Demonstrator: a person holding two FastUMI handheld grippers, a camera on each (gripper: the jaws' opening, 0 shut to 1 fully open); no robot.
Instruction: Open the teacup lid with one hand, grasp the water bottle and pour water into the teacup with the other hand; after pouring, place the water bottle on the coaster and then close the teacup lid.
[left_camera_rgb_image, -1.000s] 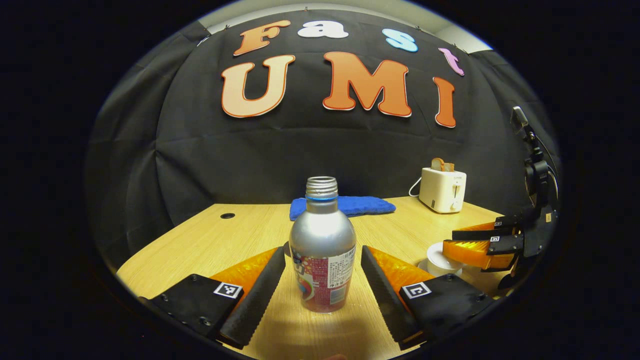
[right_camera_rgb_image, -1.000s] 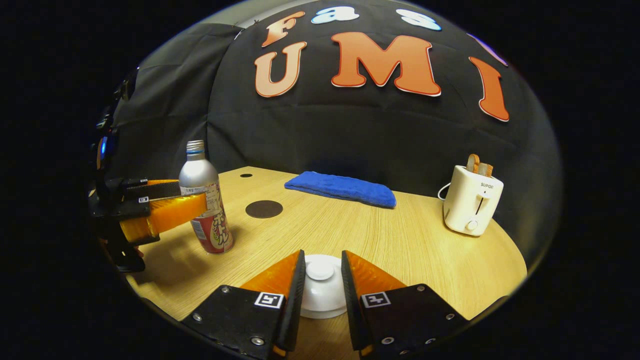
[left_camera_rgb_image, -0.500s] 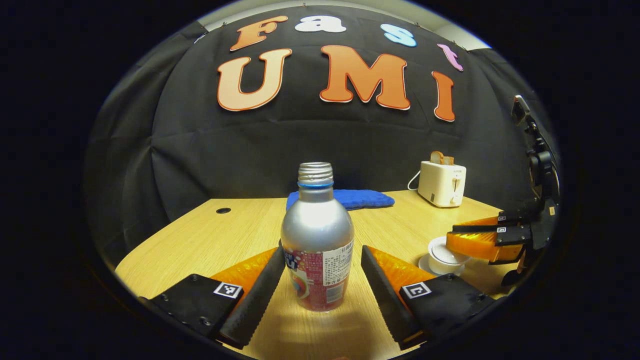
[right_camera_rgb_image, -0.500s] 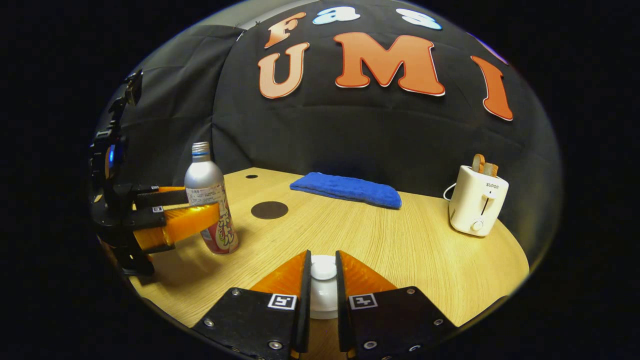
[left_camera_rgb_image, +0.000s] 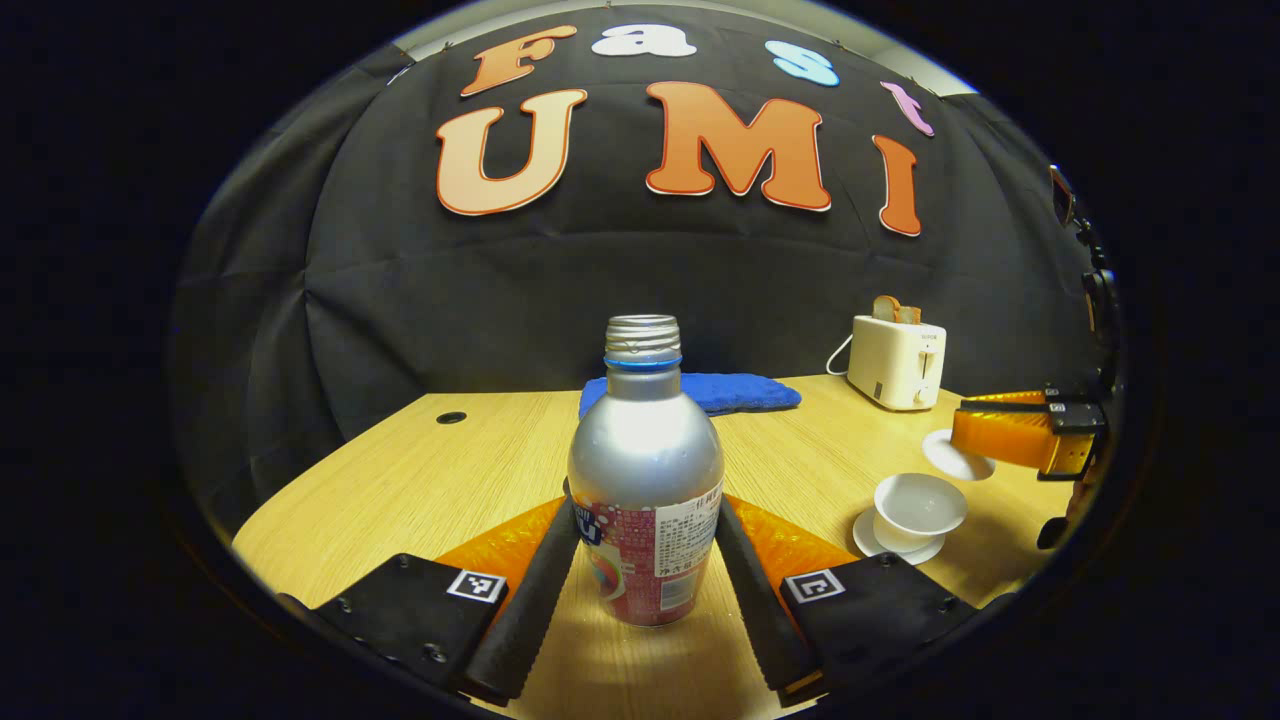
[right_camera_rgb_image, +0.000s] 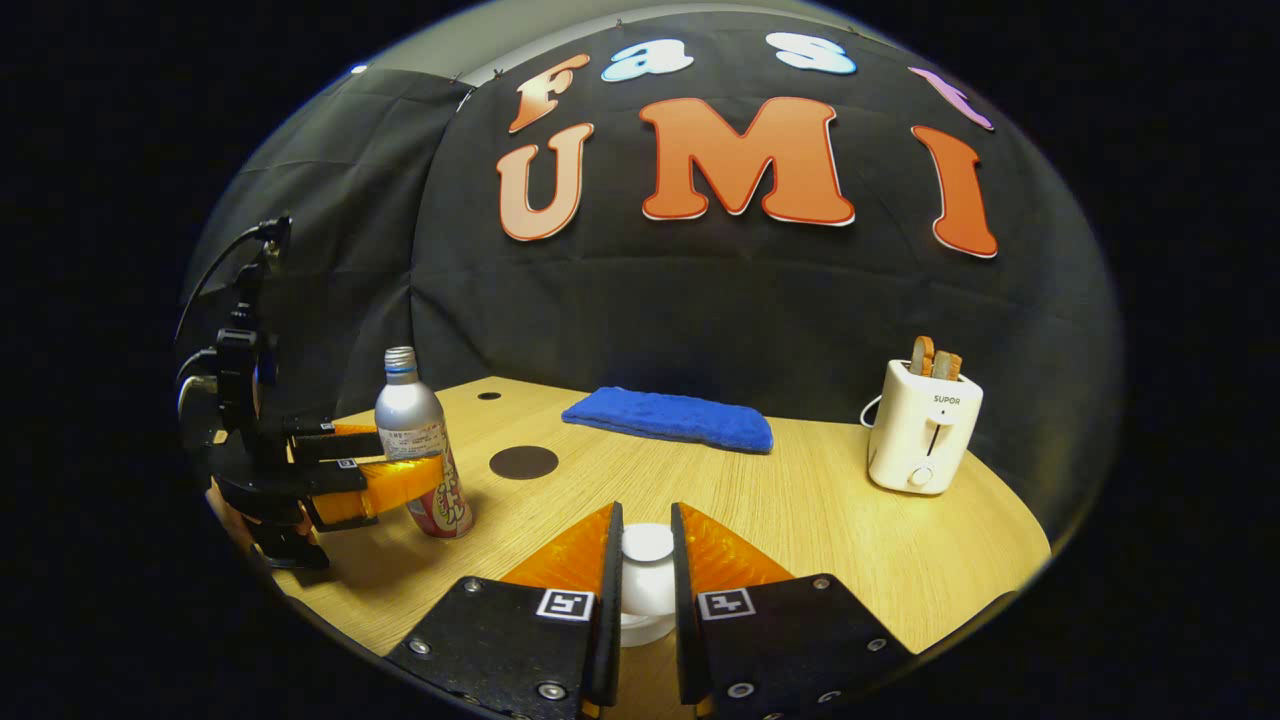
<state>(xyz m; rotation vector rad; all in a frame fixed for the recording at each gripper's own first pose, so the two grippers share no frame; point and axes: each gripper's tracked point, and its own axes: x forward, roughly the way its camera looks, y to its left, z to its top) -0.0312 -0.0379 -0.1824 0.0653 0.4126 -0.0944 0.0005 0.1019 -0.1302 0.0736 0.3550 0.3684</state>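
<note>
A silver water bottle (left_camera_rgb_image: 645, 480) with a red label and no cap stands upright on the wooden table (left_camera_rgb_image: 420, 480). My left gripper (left_camera_rgb_image: 645, 525) is shut on its lower body, one finger pressing each side. In the right gripper view the bottle (right_camera_rgb_image: 412, 430) stands at the left with the left gripper (right_camera_rgb_image: 410, 450) around it. My right gripper (right_camera_rgb_image: 647, 560) is shut on the knob of the white teacup lid (right_camera_rgb_image: 647, 590). In the left gripper view the right gripper (left_camera_rgb_image: 965, 440) holds the lid (left_camera_rgb_image: 955, 458) up above and behind the open white teacup (left_camera_rgb_image: 918, 500) on its saucer.
A dark round coaster (right_camera_rgb_image: 523, 462) lies on the table just right of the bottle. A folded blue towel (right_camera_rgb_image: 668, 415) lies at the back of the table. A white toaster (right_camera_rgb_image: 922, 435) with toast in it stands at the back right.
My left fingers have closed in onto the bottle's sides. The right gripper closed on the lid's knob and lifted the lid off the teacup, which now stands open.
</note>
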